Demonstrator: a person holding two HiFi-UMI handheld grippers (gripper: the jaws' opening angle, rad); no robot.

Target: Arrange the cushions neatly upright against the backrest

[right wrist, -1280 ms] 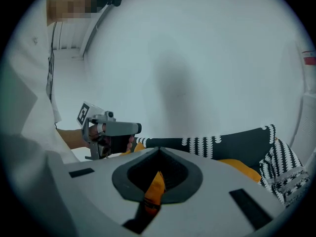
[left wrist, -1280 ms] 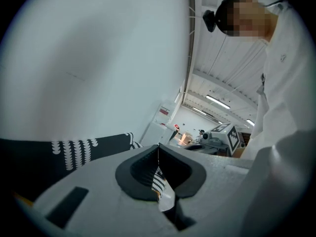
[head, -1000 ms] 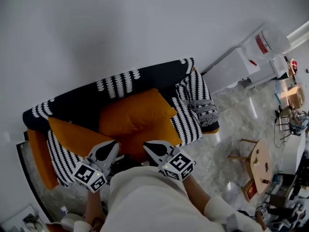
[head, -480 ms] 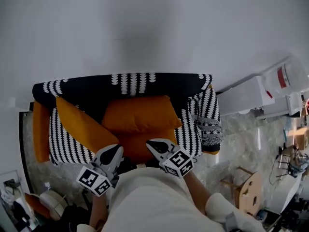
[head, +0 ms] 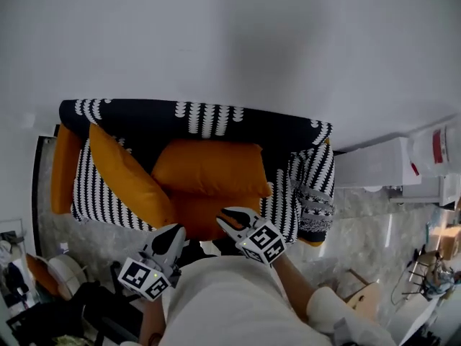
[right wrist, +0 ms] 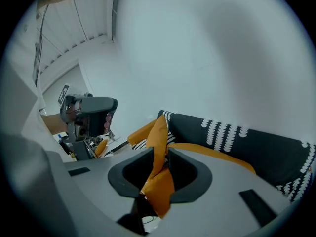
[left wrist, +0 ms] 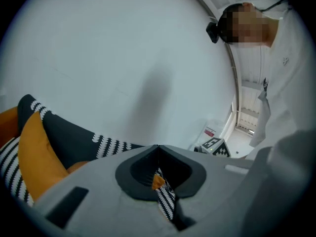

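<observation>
Judging the job about halfway: one plump orange fabric cushion (head: 209,168) propped on the black-and-white patterned sofa backrest (head: 205,117), a second orange cushion (head: 126,182) slanting at the left end, yet to straighten. Pinching a striped black-and-white fabric edge (left wrist: 167,201) in the tight-pressed left gripper (head: 171,235); holding an orange fabric fold (right wrist: 159,184) in the right gripper (head: 227,218), jaws just easing apart.

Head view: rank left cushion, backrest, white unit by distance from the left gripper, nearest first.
1. Left cushion, leaning just ahead-left of the left gripper.
2. Backrest, at the sofa's rear.
3. White unit, far right, beside the sofa.
</observation>
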